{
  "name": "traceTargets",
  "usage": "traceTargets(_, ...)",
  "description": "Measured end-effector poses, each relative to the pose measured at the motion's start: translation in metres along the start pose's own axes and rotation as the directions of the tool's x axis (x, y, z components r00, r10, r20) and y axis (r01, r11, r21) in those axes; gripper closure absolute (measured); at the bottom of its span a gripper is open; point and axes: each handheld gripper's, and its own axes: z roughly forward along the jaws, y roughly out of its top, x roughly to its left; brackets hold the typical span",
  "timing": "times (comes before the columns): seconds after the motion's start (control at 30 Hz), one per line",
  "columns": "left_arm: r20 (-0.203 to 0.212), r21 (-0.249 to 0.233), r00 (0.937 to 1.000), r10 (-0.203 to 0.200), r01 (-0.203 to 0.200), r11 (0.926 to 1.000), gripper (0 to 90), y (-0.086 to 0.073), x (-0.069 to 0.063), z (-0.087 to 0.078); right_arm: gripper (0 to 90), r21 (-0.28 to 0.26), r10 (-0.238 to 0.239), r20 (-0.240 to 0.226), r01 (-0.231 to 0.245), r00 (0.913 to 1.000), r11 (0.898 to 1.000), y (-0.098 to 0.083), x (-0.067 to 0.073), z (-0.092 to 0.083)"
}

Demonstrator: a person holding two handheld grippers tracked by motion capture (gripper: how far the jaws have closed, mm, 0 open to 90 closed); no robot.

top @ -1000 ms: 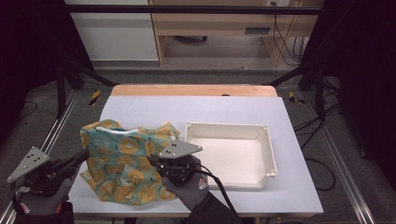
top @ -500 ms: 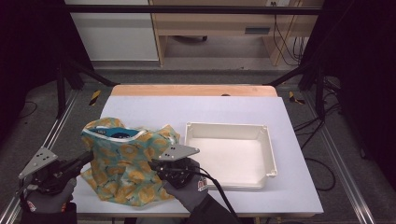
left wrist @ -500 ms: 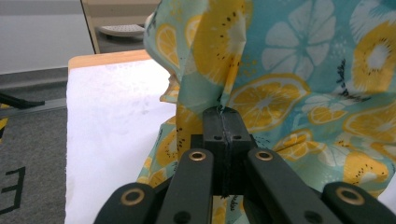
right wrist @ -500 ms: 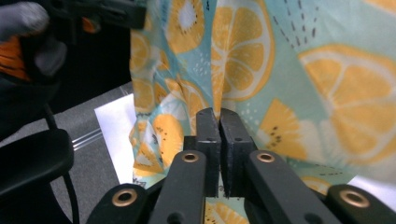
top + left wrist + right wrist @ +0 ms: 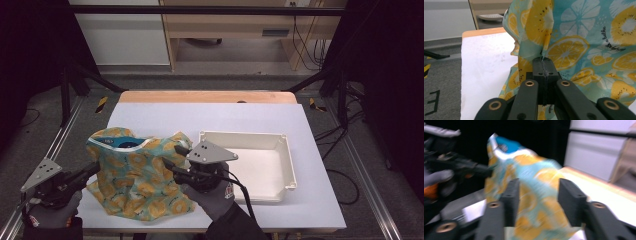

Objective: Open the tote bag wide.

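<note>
Right gripper view badly smeared: spread black fingers [image 5: 511, 195] sharp enough, cloth [image 5: 534, 195] beyond them a blur of teal and orange, with nothing pinched between. Lower rim of the cloth cut off at the bottom edge there; far hand and its gripper [image 5: 461, 167] at upper left hard to make out against the dark. In the left gripper view, cloth [image 5: 579, 45] running off the top and right edges, its full shape lost.

Against the frame a second ago: right gripper [image 5: 172, 157] fingers then pressed together on the cloth's right edge, just now opening, and the gripper lifted slightly off it. Cloth [image 5: 135, 180] more bunched and raised at its left, blue inner lining and white trim now facing up. Left gripper [image 5: 92, 170] in the same spot, fingers pressed together and pinching the cloth's left edge.

From the high view alone: cloth heaped on the left part of the white tabletop [image 5: 225, 120], white tray [image 5: 285, 145] just beside it to the right, gloved hands [image 5: 215, 197] rising from the bottom edge. From the left gripper view alone: lemon-slice print, small lettering, fold of cloth caught at the closed fingertips [image 5: 544, 62].
</note>
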Motion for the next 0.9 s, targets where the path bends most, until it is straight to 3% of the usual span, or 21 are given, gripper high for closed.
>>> traceTargets(0.1,0.003,0.0,1.0,0.001,-0.001,1.0,89.9,0.0,0.0,0.0,41.4,0.0,-0.02,0.031,0.02,0.9993,1.0,0.002,-0.004,0.005)
traceTargets(0.23,0.006,-0.001,1.0,0.001,-0.001,1.0,89.9,0.0,-0.001,0.0,41.3,0.04,-0.021,0.017,0.02,0.9996,0.999,-0.001,-0.005,0.015)
traceTargets(0.33,0.008,-0.002,1.0,-0.003,0.003,1.0,89.9,0.0,0.0,0.0,61.4,0.097,-0.037,-0.003,0.037,0.9993,0.995,-0.008,-0.002,0.023)
traceTargets(0.47,0.013,-0.008,0.9999,-0.006,0.006,0.9999,89.9,0.0,0.001,-0.001,88.3,0.104,-0.031,-0.014,0.033,0.9994,0.994,-0.011,-0.004,0.018)
traceTargets(0.7,0.016,-0.005,0.9999,-0.006,0.006,1.0,89.6,0.0,0.001,-0.001,90.0,0.08,-0.004,-0.047,0.008,0.9989,0.997,-0.014,-0.006,0.004)
traceTargets(0.9,0.016,0.007,0.9999,0.002,-0.002,1.0,89.0,0.0,-0.001,0.002,90.0,0.133,0.015,-0.072,-0.005,0.9973,0.991,-0.03,-0.004,0.008)
